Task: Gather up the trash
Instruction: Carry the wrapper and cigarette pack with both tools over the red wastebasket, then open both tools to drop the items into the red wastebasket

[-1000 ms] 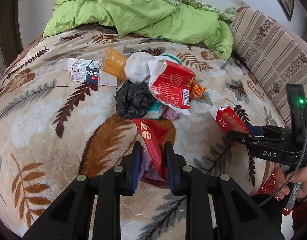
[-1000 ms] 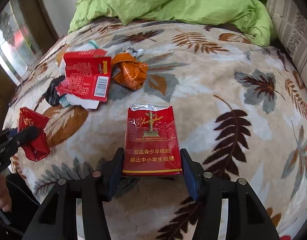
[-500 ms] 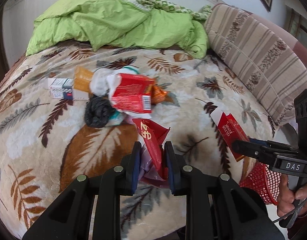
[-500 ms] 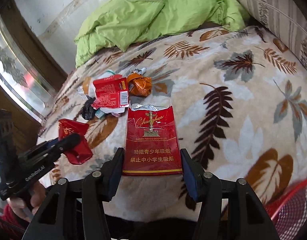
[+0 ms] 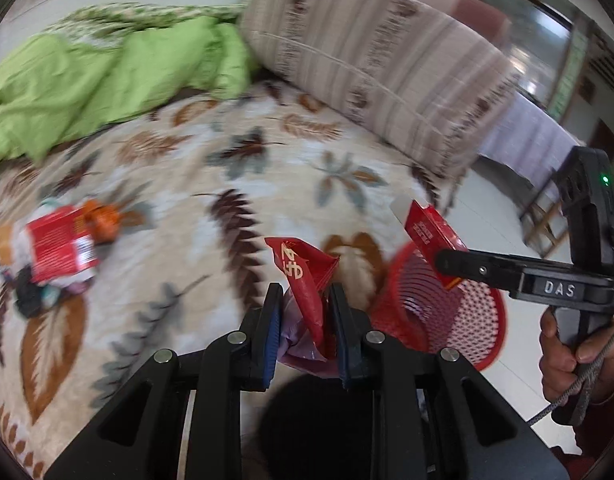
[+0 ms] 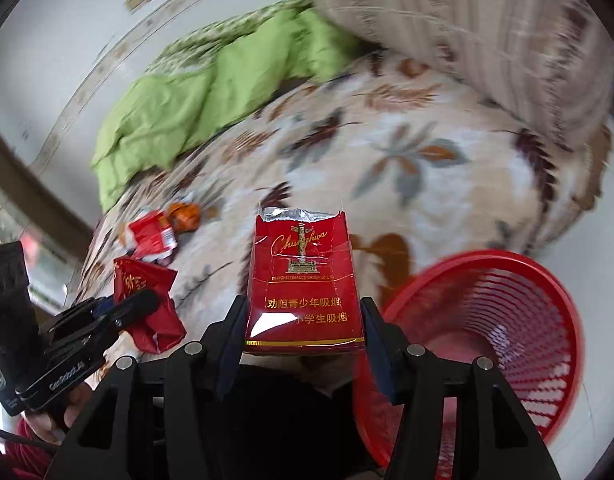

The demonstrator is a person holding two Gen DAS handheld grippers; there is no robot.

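Beside the red basket [image 6: 507,320], right gripper [image 6: 303,336] fingers clamp a "Chunghwa" cigarette pack [image 6: 303,280]; left gripper [image 5: 305,328] fingers pinch a red wrapper [image 5: 303,276].

Motion-blurred green quilt [image 5: 107,80] and trash pile [image 5: 55,256]

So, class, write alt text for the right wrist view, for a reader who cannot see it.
The right gripper holds a red cigarette pack upright beside a red mesh basket on the floor. Behind lies a leaf-patterned blanket with more litter; at left, the left gripper holds a red wrapper.
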